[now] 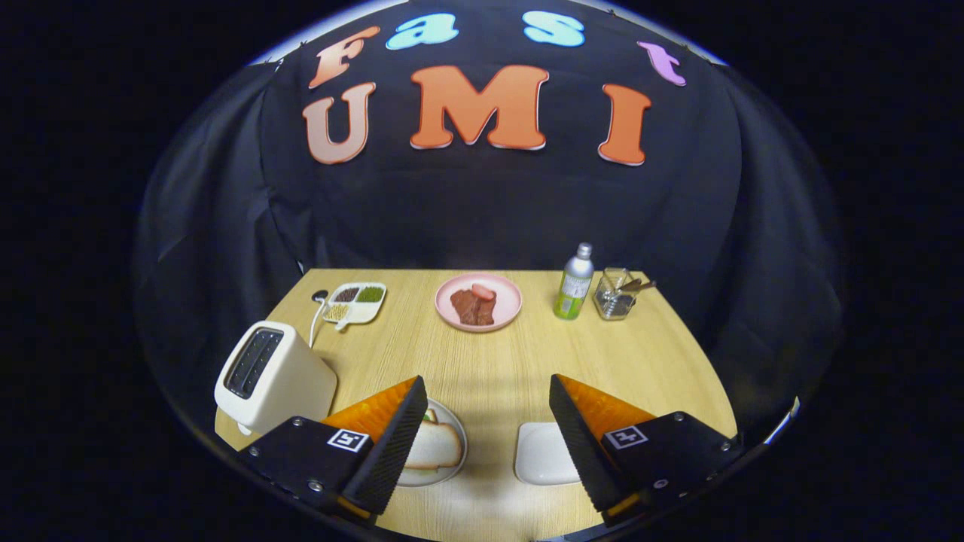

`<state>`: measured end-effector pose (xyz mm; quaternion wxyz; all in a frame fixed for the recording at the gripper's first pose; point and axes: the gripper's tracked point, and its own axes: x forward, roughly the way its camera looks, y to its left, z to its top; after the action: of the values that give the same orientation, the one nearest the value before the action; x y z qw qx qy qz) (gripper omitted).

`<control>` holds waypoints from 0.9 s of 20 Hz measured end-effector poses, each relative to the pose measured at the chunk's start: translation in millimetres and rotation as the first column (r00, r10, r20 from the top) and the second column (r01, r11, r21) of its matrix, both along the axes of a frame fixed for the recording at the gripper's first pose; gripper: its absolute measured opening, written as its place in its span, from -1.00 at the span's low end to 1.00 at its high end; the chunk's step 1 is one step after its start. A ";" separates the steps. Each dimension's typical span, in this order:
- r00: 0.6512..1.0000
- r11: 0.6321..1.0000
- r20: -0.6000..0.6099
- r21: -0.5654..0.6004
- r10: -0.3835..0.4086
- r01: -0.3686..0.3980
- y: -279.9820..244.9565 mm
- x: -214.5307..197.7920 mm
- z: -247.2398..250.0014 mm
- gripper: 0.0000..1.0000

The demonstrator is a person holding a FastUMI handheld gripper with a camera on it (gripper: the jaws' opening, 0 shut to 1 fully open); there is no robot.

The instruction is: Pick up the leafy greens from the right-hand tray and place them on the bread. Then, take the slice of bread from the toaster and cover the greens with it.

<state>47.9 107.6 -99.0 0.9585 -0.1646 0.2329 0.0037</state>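
**Gripper held wide open above the near edge of the table, holding nothing**

You are holding the gripper (488, 429) over the near side of the wooden table (489, 361); its two fingers are standing far apart, with bare tabletop showing between them; nothing is sitting between the pads, and neither finger is touching an object.

Just beyond the left finger, a white plate (444, 452) is lying on the table, partly hidden by that finger; a slice of bread (433, 446) is resting on it, and a small patch of green is peeking out at the bread's far edge beside the finger, too little of it showing to say what it is. Just inside the right finger, a white tray (544, 453) is sitting near the front edge; its visible surface is looking bare.

To the left of the plate, a cream toaster (271, 373) is standing tilted toward you; its slots are appearing dark, and you cannot tell whether bread is sitting in them.

Along the far side, well beyond the fingers, a divided dish (355, 301) of small portions is lying at the left; a pink plate (478, 302) with pieces of meat is sitting in the middle; a bottle (575, 282) is standing upright to its right, with a clear glass cup (615, 295) holding utensils just beside it.
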 end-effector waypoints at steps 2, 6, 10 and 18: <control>0.997 1.000 0.076 0.016 0.003 -0.004 0.6 -2.7 31.2 0.95; 0.977 1.000 0.213 0.022 0.004 -0.009 -4.6 -10.6 81.0 0.95; 0.958 1.000 0.286 0.017 -0.011 0.006 -14.6 -18.5 106.0 0.95; 0.922 0.999 0.386 0.042 -0.041 0.027 -32.4 -23.8 135.4 0.95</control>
<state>24.0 75.2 36.4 0.9883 -0.1409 0.0422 -0.0413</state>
